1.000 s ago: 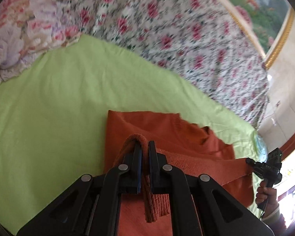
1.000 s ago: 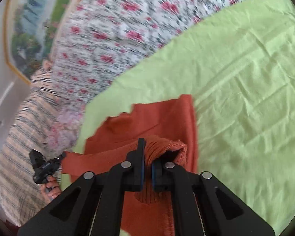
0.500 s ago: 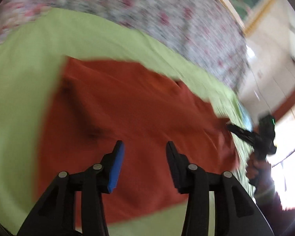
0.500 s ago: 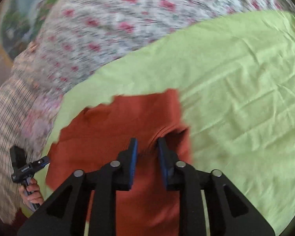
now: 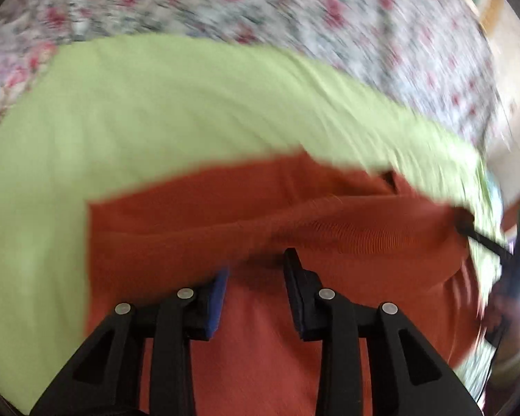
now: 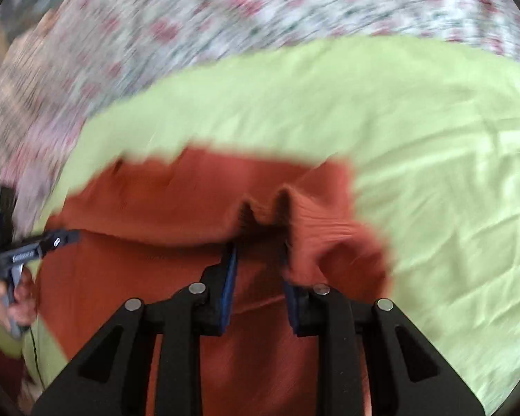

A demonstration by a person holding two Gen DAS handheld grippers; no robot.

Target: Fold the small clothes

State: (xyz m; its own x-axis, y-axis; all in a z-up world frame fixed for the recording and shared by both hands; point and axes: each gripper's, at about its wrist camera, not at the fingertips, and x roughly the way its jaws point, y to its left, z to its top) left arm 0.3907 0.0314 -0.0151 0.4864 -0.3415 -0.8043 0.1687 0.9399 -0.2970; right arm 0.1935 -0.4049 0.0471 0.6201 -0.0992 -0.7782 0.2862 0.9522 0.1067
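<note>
An orange knit garment [image 5: 225, 215] lies folded on the light green sheet [image 5: 156, 104]. My left gripper [image 5: 256, 267] is open and empty just above the garment, a ribbed fold lying in front of its fingertips. In the right wrist view the garment [image 6: 176, 208] lies below my right gripper [image 6: 258, 253], which is open; a bunched ribbed fold stands just ahead of its fingertips and drapes over the right one. The right gripper shows at the right edge of the left wrist view [image 5: 482, 239], and the left gripper at the left edge of the right wrist view [image 6: 52, 239]. Both views are blurred.
A floral bedcover [image 5: 294, 10] lies beyond the green sheet and shows in the right wrist view too [image 6: 225, 10]. A striped cloth [image 6: 14, 79] lies at far left. The green sheet [image 6: 433, 173] stretches wide to the right of the garment.
Both grippers held garment edges a second ago, then opened and let go. The garment now lies folded on the sheet, and both grippers have drawn back low over it.
</note>
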